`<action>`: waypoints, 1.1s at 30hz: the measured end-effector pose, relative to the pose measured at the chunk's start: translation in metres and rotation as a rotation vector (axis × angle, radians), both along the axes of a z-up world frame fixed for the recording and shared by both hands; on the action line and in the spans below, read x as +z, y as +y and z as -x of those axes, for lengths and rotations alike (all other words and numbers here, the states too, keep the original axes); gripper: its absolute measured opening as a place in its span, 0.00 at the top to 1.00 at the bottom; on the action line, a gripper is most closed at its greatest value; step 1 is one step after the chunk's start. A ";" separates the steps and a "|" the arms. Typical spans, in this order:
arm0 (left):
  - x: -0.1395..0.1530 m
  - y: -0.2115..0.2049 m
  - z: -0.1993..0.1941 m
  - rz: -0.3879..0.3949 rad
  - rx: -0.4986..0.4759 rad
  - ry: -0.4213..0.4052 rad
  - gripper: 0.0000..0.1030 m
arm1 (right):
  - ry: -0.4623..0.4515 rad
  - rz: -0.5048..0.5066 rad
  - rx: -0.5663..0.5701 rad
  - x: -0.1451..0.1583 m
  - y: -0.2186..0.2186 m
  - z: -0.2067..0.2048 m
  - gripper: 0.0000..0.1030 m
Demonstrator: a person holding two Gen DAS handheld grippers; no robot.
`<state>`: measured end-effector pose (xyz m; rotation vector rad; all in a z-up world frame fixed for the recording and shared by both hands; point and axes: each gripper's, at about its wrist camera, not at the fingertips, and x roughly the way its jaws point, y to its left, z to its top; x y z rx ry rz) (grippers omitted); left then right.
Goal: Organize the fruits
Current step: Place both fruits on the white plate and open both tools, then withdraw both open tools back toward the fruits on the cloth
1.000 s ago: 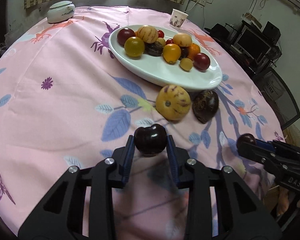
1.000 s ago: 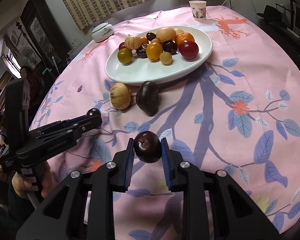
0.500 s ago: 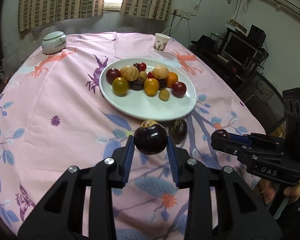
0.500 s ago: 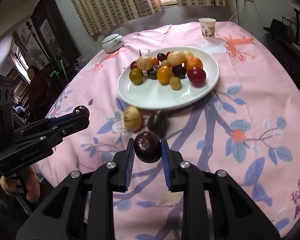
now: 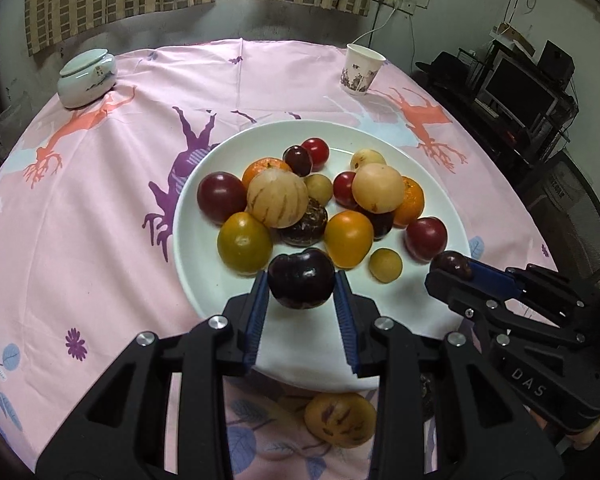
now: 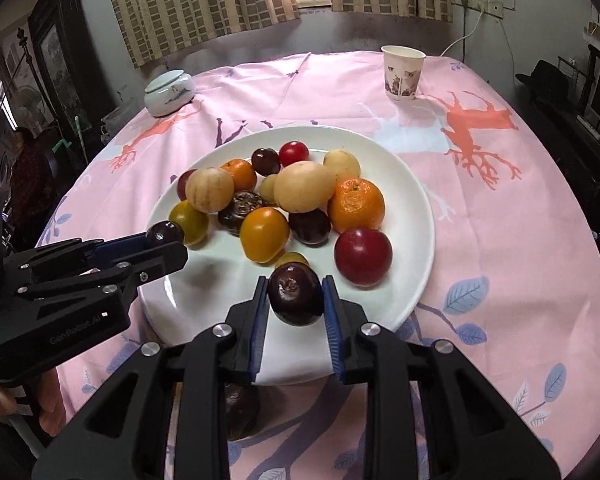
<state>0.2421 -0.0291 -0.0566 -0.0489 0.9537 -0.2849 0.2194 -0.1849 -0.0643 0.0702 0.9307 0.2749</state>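
Observation:
My left gripper (image 5: 301,294) is shut on a dark plum (image 5: 301,279) and holds it over the near rim of the white plate (image 5: 196,256). My right gripper (image 6: 295,300) is shut on another dark plum (image 6: 296,294), also over the plate's (image 6: 416,280) near part. The plate holds several fruits: tomatoes, oranges, striped melons. A striped yellow melon (image 5: 340,420) and a dark fruit (image 6: 240,410) lie on the cloth below the grippers, partly hidden. The right gripper shows in the left wrist view (image 5: 450,266); the left gripper shows in the right wrist view (image 6: 166,236).
A paper cup (image 5: 362,69) stands at the far right of the pink tablecloth (image 5: 80,208). A lidded ceramic jar (image 5: 86,79) stands at the far left. Shelves and a monitor (image 5: 516,94) stand beyond the table's right edge.
Both grippers have moved forward with their plums, from above the cloth near the loose fruits to above the plate's near edge. Both stay shut.

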 end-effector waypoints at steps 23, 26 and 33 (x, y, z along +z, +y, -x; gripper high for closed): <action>0.004 0.010 -0.005 0.079 0.018 -0.087 0.42 | -0.149 -0.013 -0.062 0.003 -0.013 -0.002 0.34; 0.000 0.015 0.003 0.093 0.023 -0.084 0.36 | -0.145 -0.059 -0.091 0.001 -0.023 0.000 0.33; -0.001 0.027 0.036 0.089 0.074 -0.099 0.34 | -0.185 -0.105 -0.150 0.002 -0.037 0.017 0.32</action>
